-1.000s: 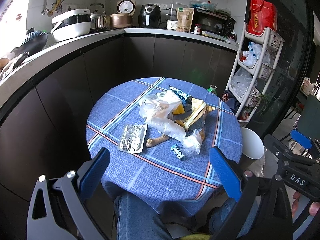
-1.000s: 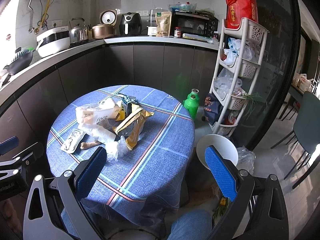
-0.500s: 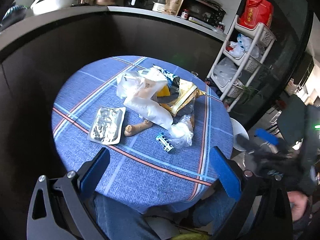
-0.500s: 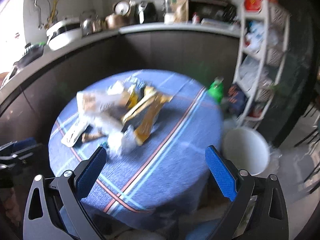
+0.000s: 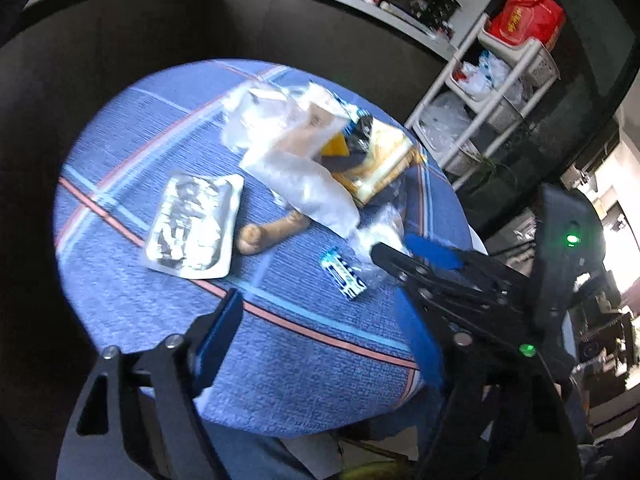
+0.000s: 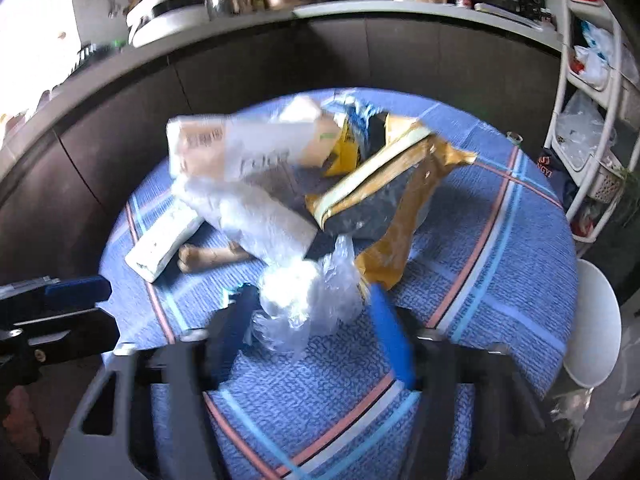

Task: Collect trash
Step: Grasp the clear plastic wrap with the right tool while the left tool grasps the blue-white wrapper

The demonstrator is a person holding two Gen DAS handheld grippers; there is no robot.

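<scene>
Trash lies on a round table with a blue plaid cloth (image 5: 304,364): a silver foil pouch (image 5: 194,226), a tan bone-shaped piece (image 5: 272,231), a small blue-white wrapper (image 5: 343,273), clear plastic bags (image 5: 298,176) and a gold and black snack bag (image 6: 376,192). My right gripper (image 6: 310,320) is open with its fingers on either side of a crumpled clear plastic bag (image 6: 308,296). It also shows in the left wrist view (image 5: 408,258). My left gripper (image 5: 320,340) is open and empty above the table's near edge.
A white bin (image 6: 592,320) stands on the floor right of the table. A white shelf rack (image 5: 500,92) with bags stands at the back right. A dark counter (image 6: 360,12) with appliances curves behind the table.
Both grippers have moved forward and down over the table. My right gripper has narrowed and now straddles the crumpled clear bag. It has come into the left wrist view.
</scene>
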